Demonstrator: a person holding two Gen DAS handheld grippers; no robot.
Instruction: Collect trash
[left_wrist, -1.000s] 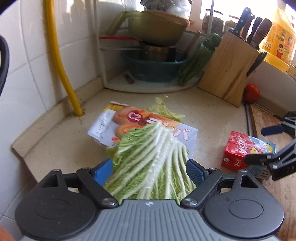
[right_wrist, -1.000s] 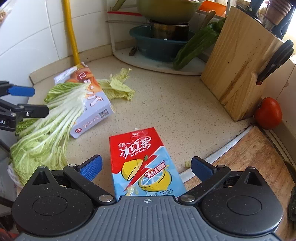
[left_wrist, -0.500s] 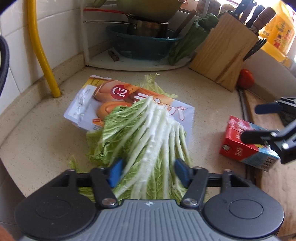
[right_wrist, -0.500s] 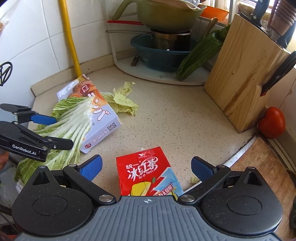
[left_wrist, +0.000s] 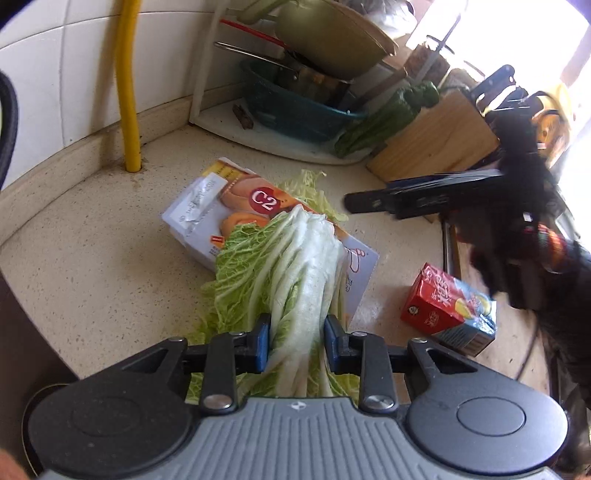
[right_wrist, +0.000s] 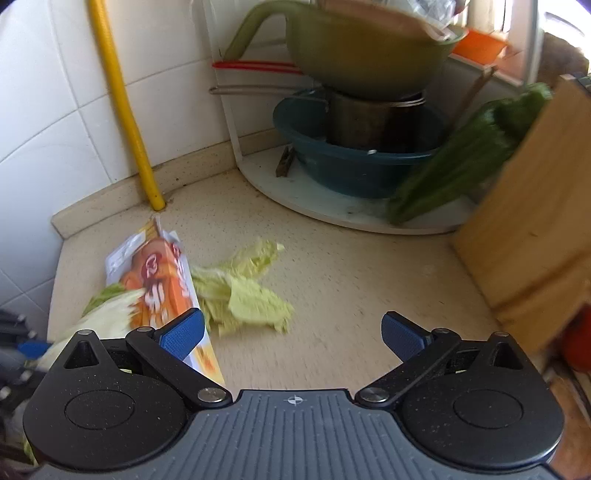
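Note:
My left gripper (left_wrist: 297, 341) is shut on a bunch of cabbage leaves (left_wrist: 295, 266) that lies over a white and orange food box (left_wrist: 221, 210) on the beige counter. A red iced-tea carton (left_wrist: 448, 308) lies to the right. My right gripper (right_wrist: 291, 332) is open and empty, raised above the counter; it also shows in the left wrist view (left_wrist: 424, 201). Below and ahead of it lies a loose pale cabbage scrap (right_wrist: 247, 295), beside the box (right_wrist: 162, 280). The held cabbage (right_wrist: 107, 321) shows at the left.
A yellow pipe (left_wrist: 127, 92) runs down the tiled wall. A corner rack holds a teal basin (right_wrist: 354, 155), pots and a green bowl (right_wrist: 365, 48). A wooden knife block (left_wrist: 439, 144) and green vegetables (right_wrist: 461, 158) stand at the right. A tomato (right_wrist: 576, 343) sits beside the block.
My left gripper closed further onto the cabbage leaves and moved forward. My right gripper rose and swung away from the iced-tea carton toward the corner; the carton left its view.

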